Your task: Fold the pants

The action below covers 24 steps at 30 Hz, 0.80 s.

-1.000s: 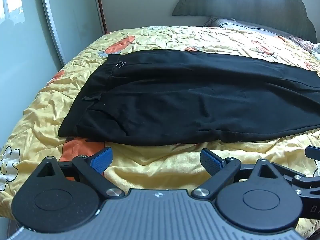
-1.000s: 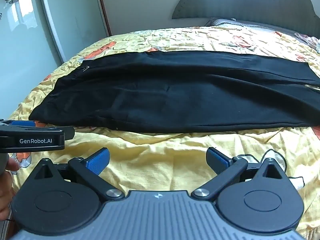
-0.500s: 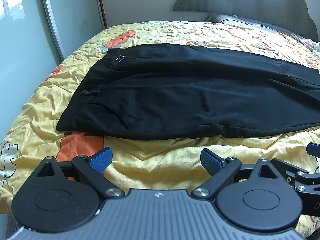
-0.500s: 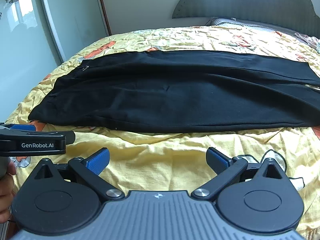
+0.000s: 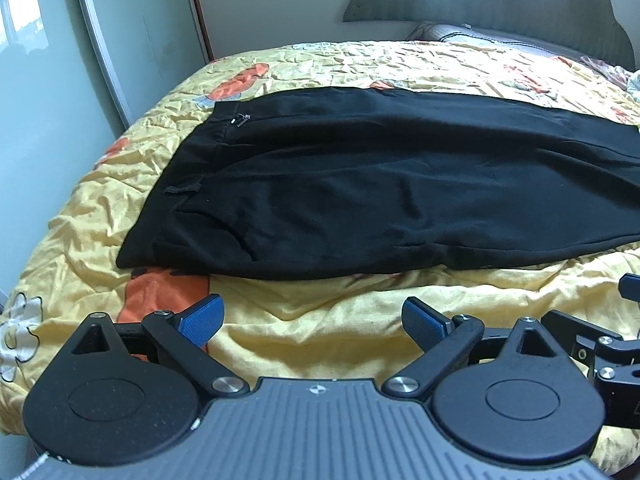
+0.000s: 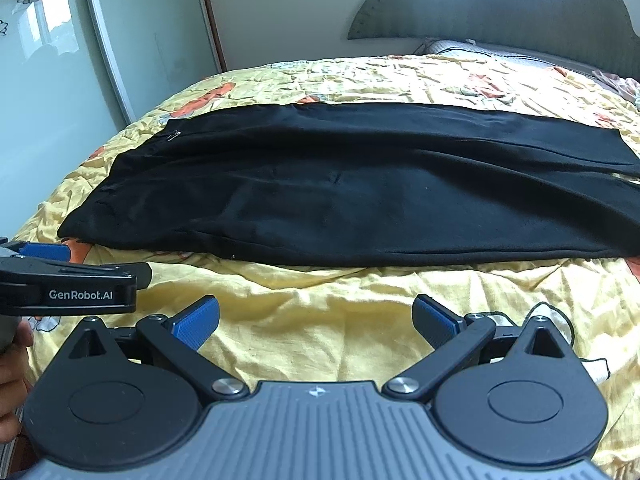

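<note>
A pair of black pants (image 5: 384,184) lies flat across the bed, folded lengthwise so one leg rests on the other, waistband to the left and hems running off to the right. The cloth looks soft and matte, a little fuzzy, with shallow creases; a small metal zipper pull (image 5: 239,119) glints near the far left corner of the waistband. Under it is a crinkled yellow quilt (image 5: 340,320) printed with orange shapes and white flowers. A padded grey-green headboard (image 6: 500,8) with a scalloped top stands at the far side, and a frosted glass door (image 6: 52,80) with flower decals is on the left.

The left gripper (image 5: 312,316) hovers over the near edge of the quilt, just short of the pants, its ribbed blue pads spread wide with nothing between them. The right gripper (image 6: 316,318) is likewise spread wide and empty. In the right wrist view the left tool's black side reads "GenRobot.AI".
</note>
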Available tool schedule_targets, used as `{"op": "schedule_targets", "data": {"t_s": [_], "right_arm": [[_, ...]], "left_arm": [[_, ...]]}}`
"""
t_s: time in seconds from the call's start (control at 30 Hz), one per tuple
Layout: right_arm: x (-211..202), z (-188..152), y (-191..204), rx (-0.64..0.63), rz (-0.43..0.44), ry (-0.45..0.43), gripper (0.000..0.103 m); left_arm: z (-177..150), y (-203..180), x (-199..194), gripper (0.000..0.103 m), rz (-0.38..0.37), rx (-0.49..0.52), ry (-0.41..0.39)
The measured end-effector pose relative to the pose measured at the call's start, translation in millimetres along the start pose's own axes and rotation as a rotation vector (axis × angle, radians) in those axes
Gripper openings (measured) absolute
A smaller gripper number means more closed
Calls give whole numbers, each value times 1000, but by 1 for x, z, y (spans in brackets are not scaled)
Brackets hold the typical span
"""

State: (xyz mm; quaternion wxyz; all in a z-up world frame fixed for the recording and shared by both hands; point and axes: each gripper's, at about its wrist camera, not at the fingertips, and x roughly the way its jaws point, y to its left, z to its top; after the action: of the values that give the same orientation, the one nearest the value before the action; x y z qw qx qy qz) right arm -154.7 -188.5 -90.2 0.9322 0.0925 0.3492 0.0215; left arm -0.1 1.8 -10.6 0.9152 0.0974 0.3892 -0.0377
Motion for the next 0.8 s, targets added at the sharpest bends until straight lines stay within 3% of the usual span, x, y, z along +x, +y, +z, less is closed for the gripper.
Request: {"op": "schedule_targets", "data": {"t_s": [0.8], "right_arm": [[1, 1, 1, -5, 20, 5, 103]], "left_arm": [[0, 4, 5, 97, -1, -24, 40]]}}
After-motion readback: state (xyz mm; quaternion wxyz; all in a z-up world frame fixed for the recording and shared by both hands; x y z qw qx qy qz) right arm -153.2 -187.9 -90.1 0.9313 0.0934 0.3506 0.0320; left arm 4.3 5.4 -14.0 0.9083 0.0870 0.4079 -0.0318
